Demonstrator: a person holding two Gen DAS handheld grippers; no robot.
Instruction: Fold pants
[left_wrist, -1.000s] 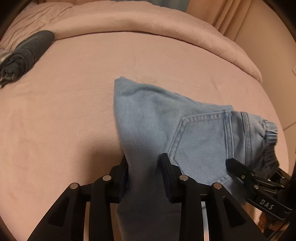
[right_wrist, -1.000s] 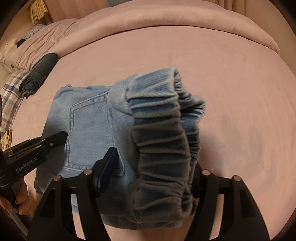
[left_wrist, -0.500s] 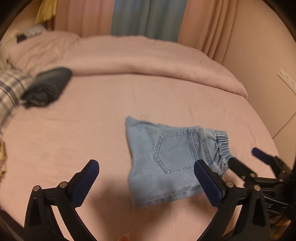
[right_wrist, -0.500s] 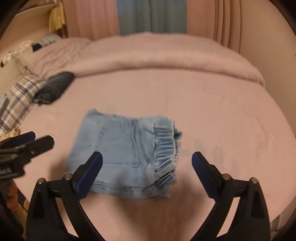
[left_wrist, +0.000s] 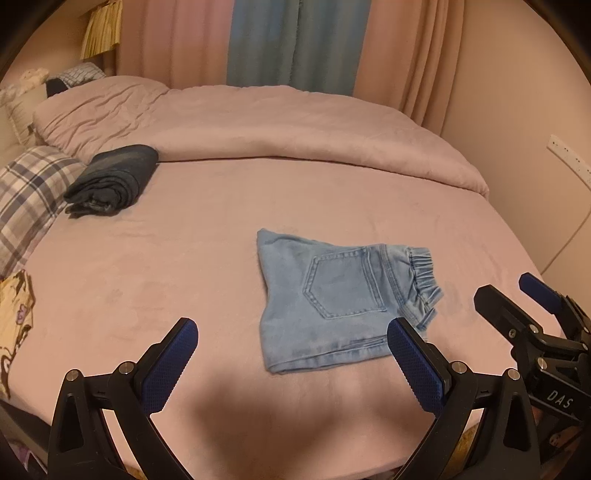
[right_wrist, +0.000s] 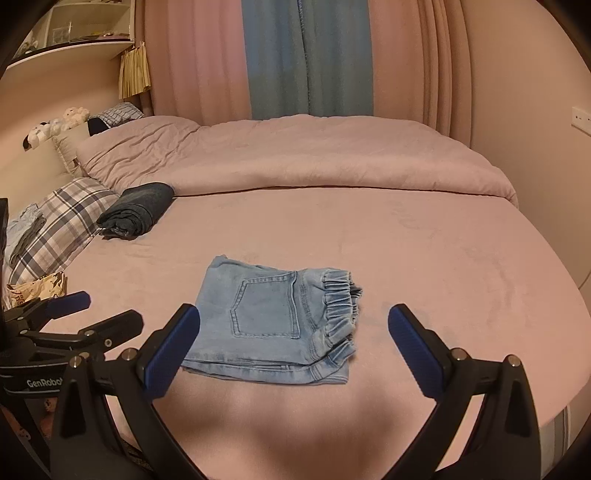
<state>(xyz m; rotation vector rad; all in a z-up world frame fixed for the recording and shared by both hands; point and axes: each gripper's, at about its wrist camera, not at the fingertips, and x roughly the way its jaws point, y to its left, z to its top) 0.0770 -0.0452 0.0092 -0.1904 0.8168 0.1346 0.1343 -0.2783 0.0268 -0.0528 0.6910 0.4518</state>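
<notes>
The light blue denim pants (left_wrist: 332, 299) lie folded into a small rectangle on the pink bed (left_wrist: 184, 266), back pocket up, elastic waistband to the right. They also show in the right wrist view (right_wrist: 273, 317). My left gripper (left_wrist: 291, 343) is open and empty, held above the bed's near edge, short of the pants. My right gripper (right_wrist: 293, 330) is open and empty, also back from the pants. Each gripper shows in the other's view, the right one (left_wrist: 517, 306) at the right and the left one (right_wrist: 85, 310) at the left.
A folded dark garment (left_wrist: 110, 181) lies at the far left of the bed beside a plaid pillow (left_wrist: 26, 195). A pink duvet (left_wrist: 277, 122) is bunched along the back. Curtains (right_wrist: 306, 55) and a wall stand behind; a shelf (right_wrist: 70, 48) is at the upper left.
Both grippers let go of the pants, opened wide and pulled back and up. The pants now lie folded flat on the bed.
</notes>
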